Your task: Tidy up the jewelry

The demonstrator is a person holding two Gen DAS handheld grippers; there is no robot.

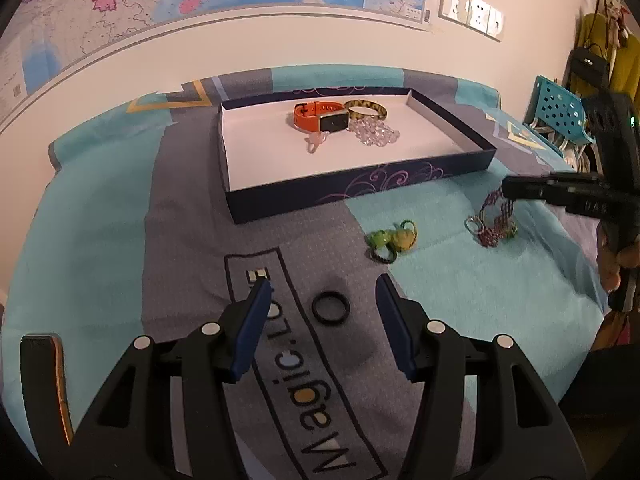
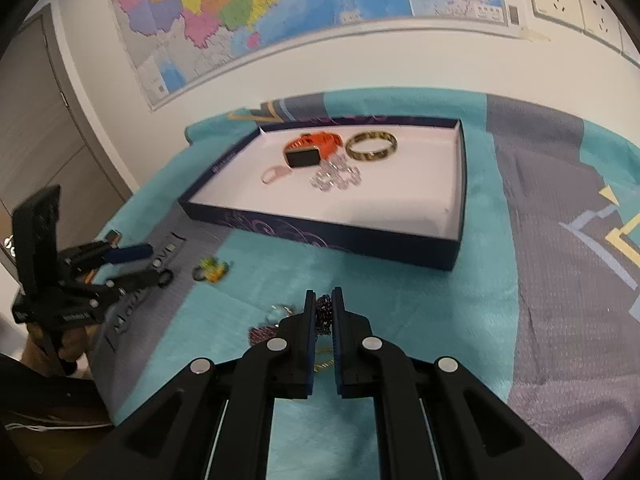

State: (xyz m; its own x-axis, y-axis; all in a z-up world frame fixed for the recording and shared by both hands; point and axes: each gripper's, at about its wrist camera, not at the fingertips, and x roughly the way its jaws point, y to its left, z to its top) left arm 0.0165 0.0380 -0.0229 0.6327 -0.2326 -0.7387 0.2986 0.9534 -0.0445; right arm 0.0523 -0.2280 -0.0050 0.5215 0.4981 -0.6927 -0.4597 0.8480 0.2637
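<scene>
A dark blue box (image 1: 360, 196) with a white inside holds an orange watch (image 1: 316, 114), a gold bangle (image 1: 366, 109), a clear crystal bracelet (image 1: 374, 133) and a small pink piece (image 1: 316, 142). On the cloth before it, a black ring (image 1: 331, 307) lies between the fingers of my open left gripper (image 1: 323, 284), untouched. Green hair ties (image 1: 394, 240) lie to its right. My right gripper (image 2: 324, 294) is shut on a purple beaded bracelet (image 2: 324, 312), part of which trails on the cloth (image 1: 494, 220). The right wrist view shows the box (image 2: 340, 236), left gripper (image 2: 156, 264) and ring (image 2: 165, 278).
A teal and grey cloth (image 1: 460, 280) covers the table. A map (image 2: 240, 8) and sockets (image 1: 472, 10) are on the wall behind. A teal perforated basket (image 1: 556, 108) stands at the far right, a door (image 2: 36, 120) at the left. A hand (image 1: 612, 264) holds the right gripper.
</scene>
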